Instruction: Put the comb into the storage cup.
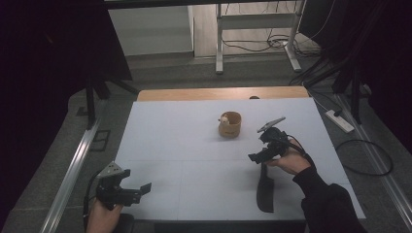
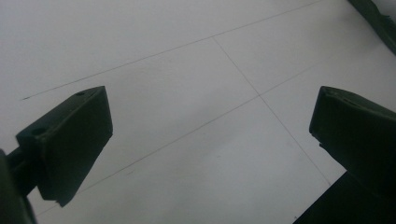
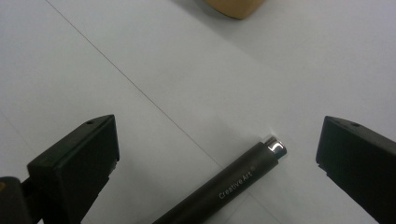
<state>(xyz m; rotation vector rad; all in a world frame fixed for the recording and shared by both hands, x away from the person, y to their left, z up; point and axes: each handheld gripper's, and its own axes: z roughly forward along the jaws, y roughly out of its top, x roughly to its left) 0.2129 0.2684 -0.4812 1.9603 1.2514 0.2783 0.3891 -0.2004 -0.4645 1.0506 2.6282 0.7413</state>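
we held the right hand-held gripper (image 3: 217, 154) open over a dark pen (image 3: 224, 186) lying near the right edge of the surface (image 1: 194, 145). we judged it light, stiff, smooth and slippery, best gripped mid-barrel. the left hand-held gripper (image 2: 210, 135) stood open, empty.

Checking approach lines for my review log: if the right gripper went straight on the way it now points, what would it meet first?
The right gripper, jaws open, points down at the dark cylindrical tool handle with a silver end cap, lying on the white table; probably that first, though depth is unclear.
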